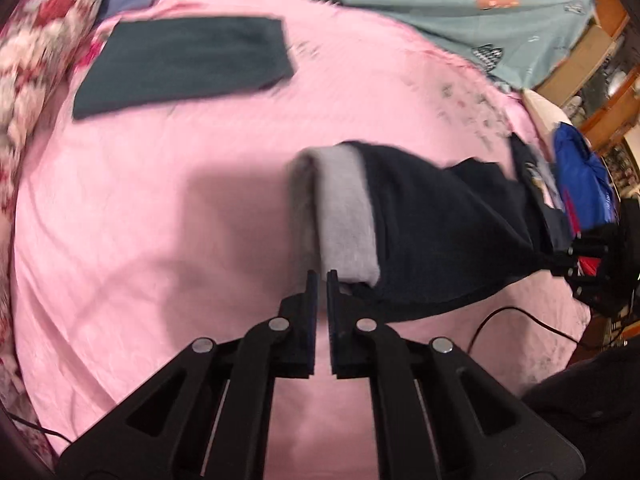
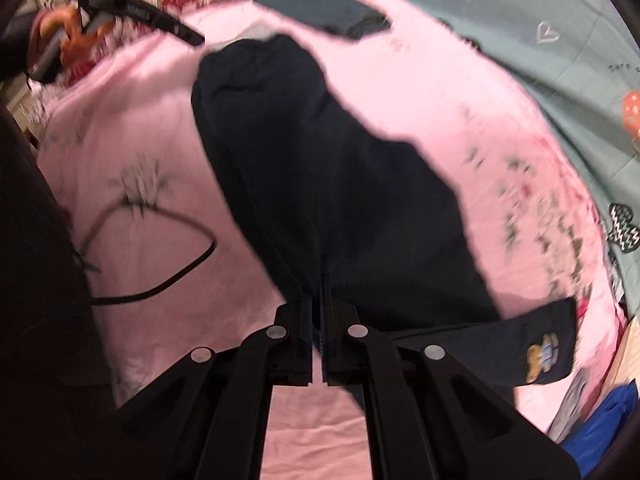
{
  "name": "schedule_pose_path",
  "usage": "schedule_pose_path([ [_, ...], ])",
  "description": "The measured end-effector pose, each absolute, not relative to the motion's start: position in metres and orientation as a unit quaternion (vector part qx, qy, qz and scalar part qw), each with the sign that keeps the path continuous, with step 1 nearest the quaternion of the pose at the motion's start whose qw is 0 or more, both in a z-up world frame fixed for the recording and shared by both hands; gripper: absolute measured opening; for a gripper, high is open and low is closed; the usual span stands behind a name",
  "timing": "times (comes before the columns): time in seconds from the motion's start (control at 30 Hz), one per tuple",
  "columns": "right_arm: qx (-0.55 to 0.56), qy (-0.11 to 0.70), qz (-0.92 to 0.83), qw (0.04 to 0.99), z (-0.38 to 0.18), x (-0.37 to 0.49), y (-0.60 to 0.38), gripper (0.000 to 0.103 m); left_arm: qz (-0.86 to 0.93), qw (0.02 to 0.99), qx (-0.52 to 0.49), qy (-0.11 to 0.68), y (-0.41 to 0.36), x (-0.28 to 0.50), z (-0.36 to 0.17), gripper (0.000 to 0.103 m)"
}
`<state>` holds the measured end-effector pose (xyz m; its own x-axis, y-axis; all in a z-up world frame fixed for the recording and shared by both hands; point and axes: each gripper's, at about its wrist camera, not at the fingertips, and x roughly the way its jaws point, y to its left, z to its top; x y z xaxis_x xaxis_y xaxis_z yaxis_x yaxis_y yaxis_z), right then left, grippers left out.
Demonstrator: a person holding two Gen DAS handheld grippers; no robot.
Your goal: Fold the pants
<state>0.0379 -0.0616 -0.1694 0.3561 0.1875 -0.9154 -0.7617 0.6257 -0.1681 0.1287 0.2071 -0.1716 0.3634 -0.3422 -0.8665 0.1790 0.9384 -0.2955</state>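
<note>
While my left tongs (image 1: 322,276) sit closed beside the pants (image 2: 320,184), gripping nothing visible, only the right view shows my right tongs (image 2: 320,300) clamped on them, draped across the pink sheet (image 1: 160,240).

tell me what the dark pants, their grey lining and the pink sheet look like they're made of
Dark pants: a soft matte knit or cotton, probably; they sag and drape with no shine.
Grey lining: looks like fleece, fuzzy and thick where the cuff is turned out.
Pink sheet: thin woven cloth, likely cotton, with fine creases and a faint sheen. Blur leaves the weaves unclear.
</note>
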Motion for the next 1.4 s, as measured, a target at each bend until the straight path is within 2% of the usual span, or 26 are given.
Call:
schedule_pose_path([
  [0.1, -0.291, 0.495, 0.286, 0.767, -0.197, 0.034, -0.059, 0.003, -0.124, 0.818, -0.086, 0.555, 0.221, 0.127, -0.185, 0.004],
  [0.2, -0.273, 0.5, 0.259, 0.78, -0.205, 0.032, -0.059, 0.003, -0.136, 0.825, -0.105, 0.538, 0.222, 0.124, -0.174, 0.005],
  [0.23, -0.268, 0.5, 0.252, 0.784, -0.205, 0.031, -0.059, 0.003, -0.141, 0.828, -0.106, 0.533, 0.219, 0.124, -0.171, 0.014],
  [0.27, -0.265, 0.501, 0.247, 0.786, -0.205, 0.03, -0.059, 0.003, -0.146, 0.829, -0.107, 0.53, 0.214, 0.126, -0.169, 0.041],
  [0.3, -0.261, 0.503, 0.24, 0.788, -0.206, 0.03, -0.059, 0.003, -0.146, 0.826, -0.108, 0.534, 0.208, 0.131, -0.17, 0.06],
  [0.33, -0.259, 0.505, 0.235, 0.789, -0.206, 0.029, -0.058, 0.003, -0.146, 0.824, -0.111, 0.536, 0.204, 0.135, -0.173, 0.074],
  [0.43, -0.252, 0.51, 0.218, 0.793, -0.204, 0.026, -0.055, 0.007, -0.165, 0.802, -0.124, 0.561, 0.191, 0.147, -0.193, 0.069],
  [0.47, -0.252, 0.51, 0.21, 0.795, -0.202, 0.024, -0.054, 0.008, -0.169, 0.798, -0.129, 0.563, 0.189, 0.15, -0.197, 0.053],
  [0.53, -0.252, 0.507, 0.195, 0.801, -0.197, 0.019, -0.05, 0.009, -0.185, 0.8, -0.125, 0.557, 0.185, 0.15, -0.196, 0.036],
  [0.57, -0.253, 0.503, 0.184, 0.806, -0.192, 0.016, -0.049, 0.009, -0.188, 0.807, -0.114, 0.549, 0.183, 0.148, -0.191, 0.035],
  [0.63, -0.257, 0.476, 0.145, 0.829, -0.172, 0.007, -0.04, 0.012, -0.202, 0.821, -0.09, 0.527, 0.182, 0.14, -0.179, 0.035],
  [0.7, -0.253, 0.427, 0.126, 0.859, -0.147, -0.001, -0.021, 0.019, -0.216, 0.822, -0.097, 0.517, 0.188, 0.135, -0.17, 0.035],
  [0.73, -0.244, 0.407, 0.136, 0.87, -0.138, -0.004, -0.01, 0.026, -0.22, 0.821, -0.106, 0.516, 0.192, 0.135, -0.168, 0.035],
  [0.77, -0.238, 0.377, 0.151, 0.882, -0.127, -0.007, 0.009, 0.042, -0.223, 0.819, -0.118, 0.516, 0.197, 0.136, -0.166, 0.035],
  [0.83, -0.259, 0.33, 0.156, 0.894, -0.121, -0.011, 0.044, 0.052, -0.233, 0.811, -0.143, 0.517, 0.206, 0.139, -0.164, 0.035],
  [0.9, -0.276, 0.308, 0.192, 0.89, -0.126, -0.005, 0.075, 0.052, -0.243, 0.808, -0.152, 0.514, 0.207, 0.139, -0.161, 0.035],
  [1.03, -0.311, 0.326, 0.246, 0.858, -0.165, 0.009, 0.132, 0.051, -0.257, 0.808, -0.152, 0.509, 0.207, 0.135, -0.158, 0.035],
  [1.07, -0.323, 0.33, 0.254, 0.85, -0.175, 0.015, 0.14, 0.028, -0.258, 0.807, -0.152, 0.509, 0.207, 0.134, -0.158, 0.035],
  [1.1, -0.333, 0.331, 0.254, 0.846, -0.181, 0.019, 0.145, 0.013, -0.258, 0.808, -0.15, 0.508, 0.208, 0.133, -0.16, 0.035],
  [1.17, -0.342, 0.337, 0.239, 0.844, -0.189, 0.024, 0.153, 0.007, -0.249, 0.815, -0.132, 0.507, 0.211, 0.128, -0.164, 0.035],
  [1.23, -0.335, 0.335, 0.236, 0.849, -0.191, 0.022, 0.157, 0.007, -0.237, 0.81, -0.135, 0.52, 0.217, 0.126, -0.176, 0.037],
  [1.33, -0.342, 0.375, 0.236, 0.829, -0.216, 0.024, 0.162, 0.024, -0.187, 0.812, -0.127, 0.538, 0.225, 0.124, -0.188, 0.039],
  [1.4, -0.34, 0.367, 0.221, 0.837, -0.213, 0.019, 0.159, 0.043, -0.155, 0.824, -0.113, 0.534, 0.233, 0.12, -0.184, 0.056],
])
